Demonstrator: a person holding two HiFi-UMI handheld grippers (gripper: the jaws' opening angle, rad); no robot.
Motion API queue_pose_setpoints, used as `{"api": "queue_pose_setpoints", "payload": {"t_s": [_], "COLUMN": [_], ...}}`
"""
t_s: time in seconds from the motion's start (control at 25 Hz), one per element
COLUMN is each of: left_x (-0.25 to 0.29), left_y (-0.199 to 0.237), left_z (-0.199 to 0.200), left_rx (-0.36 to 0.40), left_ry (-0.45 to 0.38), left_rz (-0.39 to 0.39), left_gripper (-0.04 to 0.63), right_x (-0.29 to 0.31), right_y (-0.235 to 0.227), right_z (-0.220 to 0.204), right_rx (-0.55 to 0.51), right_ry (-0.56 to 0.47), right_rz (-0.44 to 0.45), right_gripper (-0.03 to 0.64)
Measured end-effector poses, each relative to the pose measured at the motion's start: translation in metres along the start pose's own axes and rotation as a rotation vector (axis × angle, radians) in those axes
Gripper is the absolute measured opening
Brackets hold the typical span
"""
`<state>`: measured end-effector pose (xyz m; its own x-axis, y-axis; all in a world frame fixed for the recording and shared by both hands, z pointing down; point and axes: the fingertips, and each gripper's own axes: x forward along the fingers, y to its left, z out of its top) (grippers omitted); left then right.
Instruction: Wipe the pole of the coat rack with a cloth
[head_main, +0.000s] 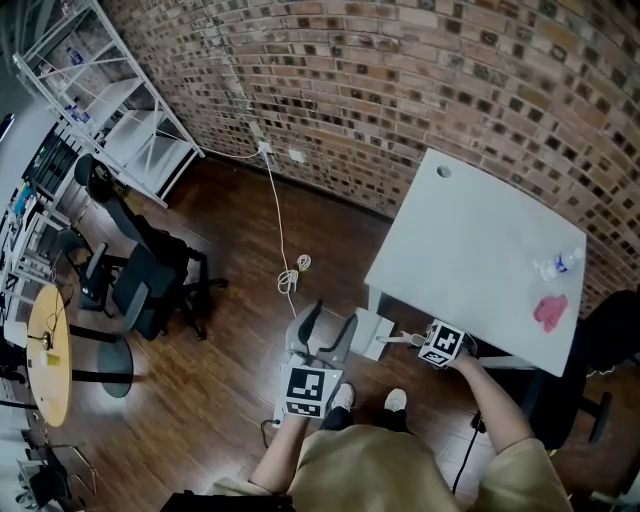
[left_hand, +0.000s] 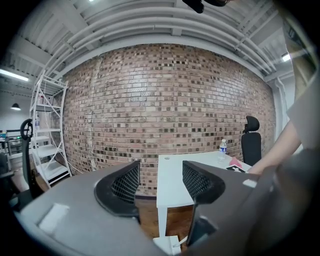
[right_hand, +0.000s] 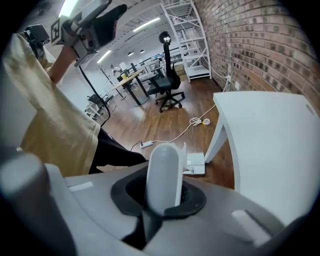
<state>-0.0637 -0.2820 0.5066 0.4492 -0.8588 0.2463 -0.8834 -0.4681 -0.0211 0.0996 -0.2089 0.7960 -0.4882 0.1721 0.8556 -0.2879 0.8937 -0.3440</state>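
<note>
Both grippers are low in front of the person, off the counter's (head_main: 470, 260) near corner.

Left gripper (head_main: 327, 330): jaws apart, nothing between them. Its own view looks through the gap at the counter edge and the brick wall (left_hand: 165, 100).

Right gripper (head_main: 400, 339): jaws pressed together, nothing in them. The right gripper view shows the two pale tips flush against each other. It sits just beside the counter's near edge, pointing along it towards the wooden floor (head_main: 230, 330).

Cloth (head_main: 550, 312): pink, bunched up, lying on the counter near its far right edge. It's well apart from both grippers and neither touches it. From the left gripper view only a pink sliver shows.

A water bottle (head_main: 562, 263) lies on the counter close to the cloth.

Elsewhere there are black office chairs (head_main: 150, 280) to the left, a white shelf rack (head_main: 110, 100) against the wall, and a white cable (head_main: 290, 275) trailing across the floor.
</note>
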Motion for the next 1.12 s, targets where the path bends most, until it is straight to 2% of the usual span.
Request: {"api": "queue_pose_setpoints", "payload": {"t_s": [0.16, 0.48, 1.12], "left_x": [-0.002, -0.009, -0.033], "left_y": [-0.001, 0.003, 0.01], "left_z": [0.0, 0.009, 0.042], "left_rx": [-0.001, -0.004, 0.004], "left_ry": [-0.006, -0.039, -0.127], "left_rz": [-0.004, 0.005, 0.025], "left_gripper": [0.249, 0.249, 0.249], "right_x": [-0.021, -0.08, -0.224], "right_y": [0.017, 0.06, 0.14], "right_z": [0.011, 0.04, 0.116], "right_rx": [-0.05, -0.076, -0.082], "right_ry": [0.024, 0.037, 0.042], "right_rz": [0.012, 0.041, 0.028], "right_gripper": [0.017, 0.017, 0.015]}}
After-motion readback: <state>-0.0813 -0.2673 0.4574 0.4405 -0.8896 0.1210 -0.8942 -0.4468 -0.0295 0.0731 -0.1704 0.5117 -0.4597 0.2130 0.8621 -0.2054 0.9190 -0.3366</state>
